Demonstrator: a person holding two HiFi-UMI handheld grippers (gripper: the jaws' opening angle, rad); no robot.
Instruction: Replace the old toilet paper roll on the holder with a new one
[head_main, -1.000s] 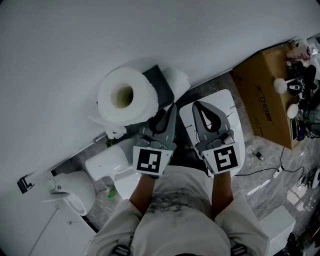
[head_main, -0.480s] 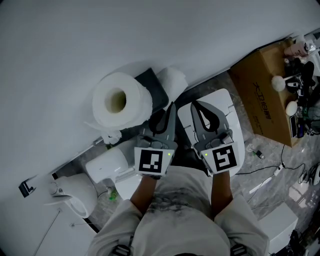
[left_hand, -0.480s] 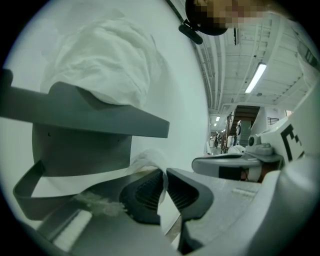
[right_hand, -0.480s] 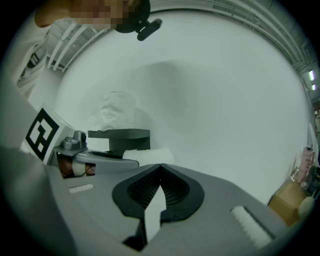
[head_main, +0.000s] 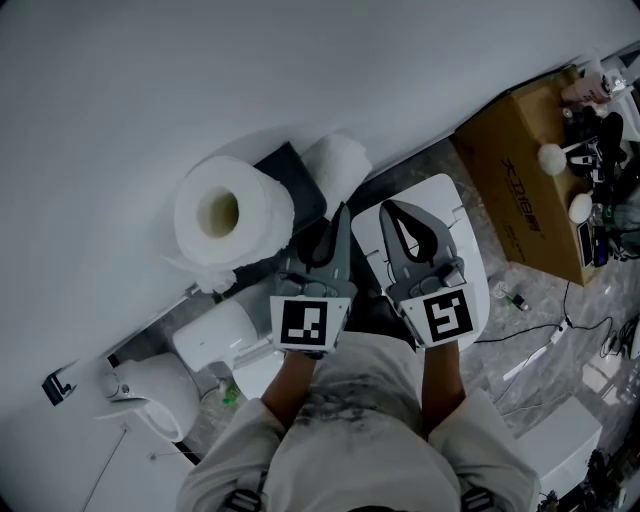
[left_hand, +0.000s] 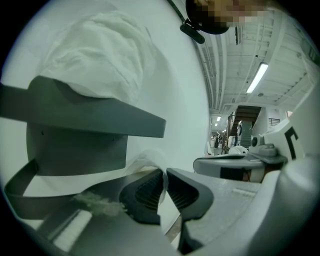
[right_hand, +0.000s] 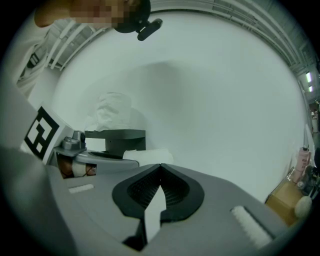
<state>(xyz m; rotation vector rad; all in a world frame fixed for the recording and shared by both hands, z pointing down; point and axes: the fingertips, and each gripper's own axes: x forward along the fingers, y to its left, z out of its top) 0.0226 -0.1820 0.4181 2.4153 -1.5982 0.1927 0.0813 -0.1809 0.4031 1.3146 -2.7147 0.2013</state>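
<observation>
Both jaw pairs are closed, the left hand-held gripper (left_hand: 164, 175) pinching a thin paper sheet (left_hand: 145, 157) and the right hand-held gripper (right_hand: 160, 170) empty, while the toilet paper roll (head_main: 255, 215), ahead-left of them at the holder (head_main: 290, 170), looks light, soft and easily torn, best gripped through its core.

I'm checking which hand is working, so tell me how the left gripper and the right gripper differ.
The left gripper is shut on a toilet paper sheet; the right gripper is shut on nothing. The left gripper sits close below the dark holder; the right gripper sees that holder farther off, to its left. Both point at the white wall.
</observation>
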